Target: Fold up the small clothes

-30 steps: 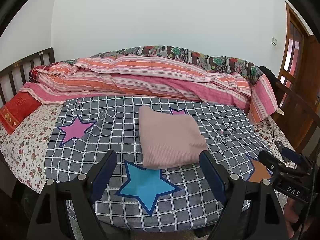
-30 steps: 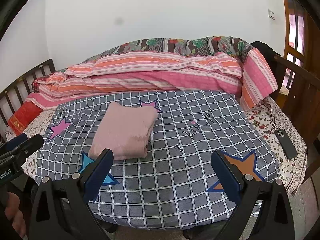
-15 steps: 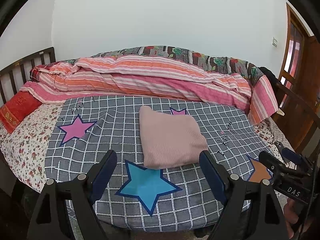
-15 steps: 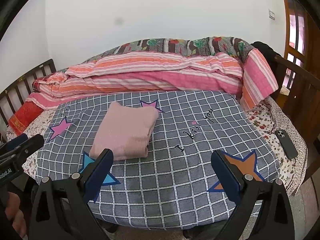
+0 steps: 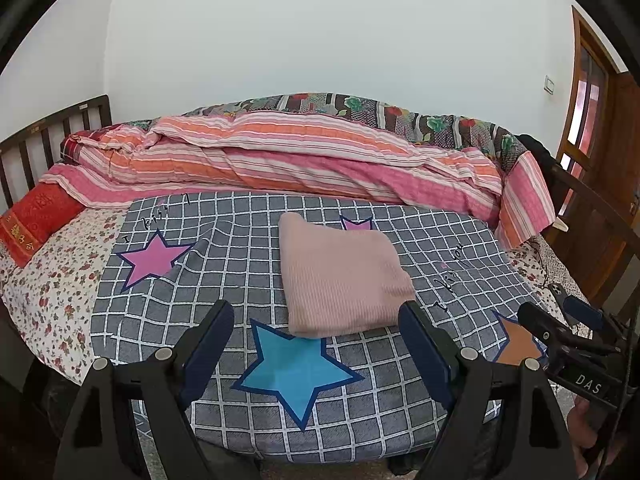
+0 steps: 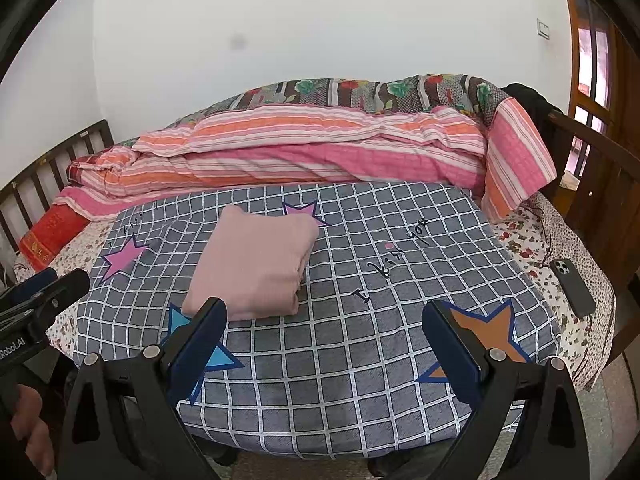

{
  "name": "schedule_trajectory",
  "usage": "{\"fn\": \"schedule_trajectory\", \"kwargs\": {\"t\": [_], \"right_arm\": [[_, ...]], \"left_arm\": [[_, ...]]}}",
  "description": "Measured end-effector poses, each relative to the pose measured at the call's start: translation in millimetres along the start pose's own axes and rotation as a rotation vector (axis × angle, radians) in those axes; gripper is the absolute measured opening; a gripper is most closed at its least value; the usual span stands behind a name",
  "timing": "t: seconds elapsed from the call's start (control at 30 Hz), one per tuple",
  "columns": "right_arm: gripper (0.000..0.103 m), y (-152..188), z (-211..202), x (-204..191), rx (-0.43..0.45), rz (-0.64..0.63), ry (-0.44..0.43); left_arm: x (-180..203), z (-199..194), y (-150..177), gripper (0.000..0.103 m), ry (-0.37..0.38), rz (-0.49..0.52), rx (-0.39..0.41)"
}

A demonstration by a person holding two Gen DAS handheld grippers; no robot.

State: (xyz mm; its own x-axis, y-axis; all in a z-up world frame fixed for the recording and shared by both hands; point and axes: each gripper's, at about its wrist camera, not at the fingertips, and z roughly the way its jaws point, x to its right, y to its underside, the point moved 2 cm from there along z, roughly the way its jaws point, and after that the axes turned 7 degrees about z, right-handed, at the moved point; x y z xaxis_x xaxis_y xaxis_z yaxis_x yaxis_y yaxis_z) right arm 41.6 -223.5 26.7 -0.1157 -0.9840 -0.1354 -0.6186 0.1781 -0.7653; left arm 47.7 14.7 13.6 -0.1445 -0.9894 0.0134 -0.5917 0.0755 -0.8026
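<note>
Well, the wide grey checked bedspread with coloured stars (image 5: 248, 280) took up nearly the whole bed, and the striped pink and orange quilt (image 5: 304, 160) lay bunched along its far side against the wall. On that bedspread sat the folded pink ribbed knit garment (image 5: 340, 276), a neat rectangle lying flat, its long axis running away from both tools toward the quilt, its near edge just above the blue star (image 5: 294, 372). The left gripper (image 5: 316, 340) hung back off the near bed edge with its jaws wide apart and nothing between them, and the garment lay dead ahead of it, so the left hand looked the nearer one. The right gripper (image 6: 324, 340) likewise stood spread and empty, with the garment up and to its left, closest to its left finger. The fold looked finished, by my reading, so any next move probably meant a straight reach forward. Open checked cloth surrounded the garment on all sides, widest to the right toward the orange star (image 6: 484, 332). A dark smartphone (image 6: 572, 288) rested well apart on the floral sheet (image 6: 540, 248) near the right bed edge.
</note>
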Motion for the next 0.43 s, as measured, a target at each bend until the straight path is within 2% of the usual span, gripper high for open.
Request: {"fn": "schedule_trajectory", "kwargs": {"t": [0.43], "right_arm": [[0.097, -0.1, -2.3, -3.3, 0.002, -0.004, -0.004]], "left_arm": [[-1.0, -3.5, -2.5, 0.084, -0.003, 0.002, 0.008]]}}
